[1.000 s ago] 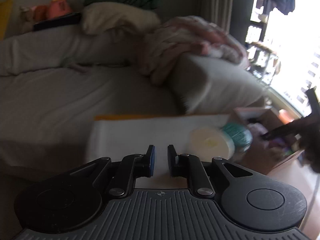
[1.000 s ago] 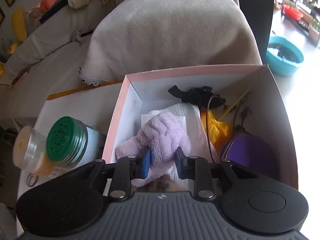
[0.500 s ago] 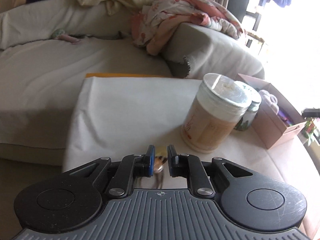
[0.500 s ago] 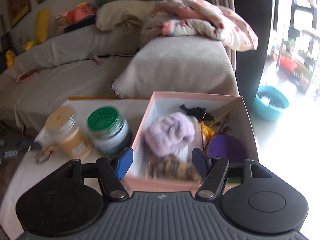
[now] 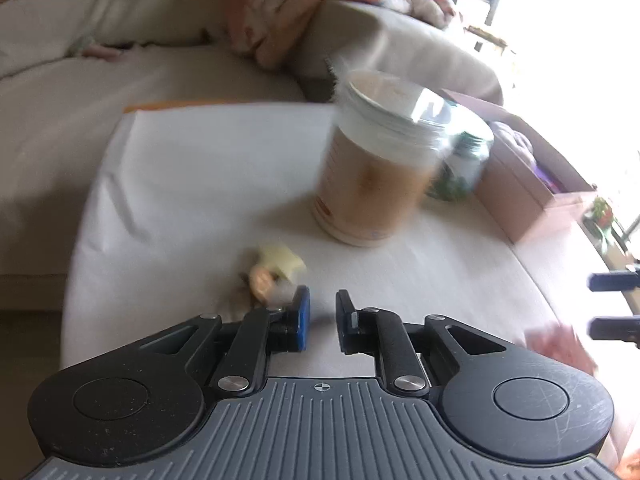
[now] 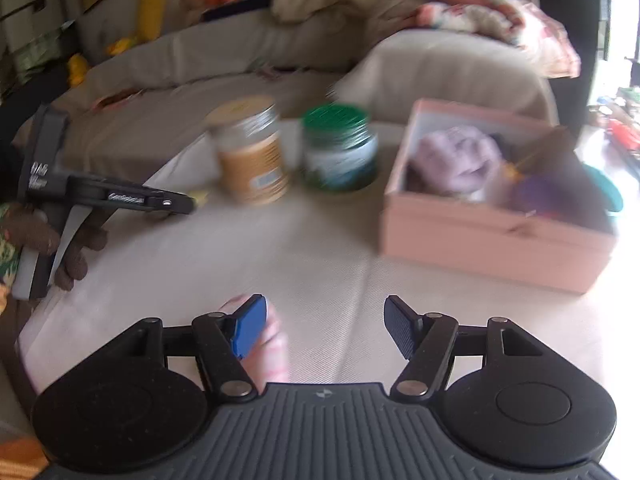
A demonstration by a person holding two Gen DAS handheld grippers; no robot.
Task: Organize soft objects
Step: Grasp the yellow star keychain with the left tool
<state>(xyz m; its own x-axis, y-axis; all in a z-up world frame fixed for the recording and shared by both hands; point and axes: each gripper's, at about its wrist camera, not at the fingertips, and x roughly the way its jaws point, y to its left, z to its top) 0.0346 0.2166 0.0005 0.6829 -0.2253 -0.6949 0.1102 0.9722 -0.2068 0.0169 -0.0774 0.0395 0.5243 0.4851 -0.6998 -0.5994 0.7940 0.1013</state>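
A small yellow and orange soft thing (image 5: 276,270) lies on the white table just ahead and left of my left gripper (image 5: 322,320). That gripper is almost shut, its jaws are starting to open, and nothing is between them. My right gripper (image 6: 324,326) stands open low over the table. A pink striped soft thing (image 6: 274,344) lies by its left finger, not pinched. The pink box (image 6: 480,236) at the right holds a lilac plush (image 6: 456,160) and a purple item. In the left wrist view the box (image 5: 520,188) is at the far right.
A tan jar (image 5: 372,176) with a clear lid and a green-lidded jar (image 6: 340,152) stand between the grippers and the box. A hand holds my left gripper (image 6: 120,200) at the left. A grey sofa (image 6: 440,64) with piled blankets lies behind the table.
My right gripper let go of the lilac plush, opened, and drew back from the box over the table. My left gripper sank toward the table and the small yellow thing came into view.
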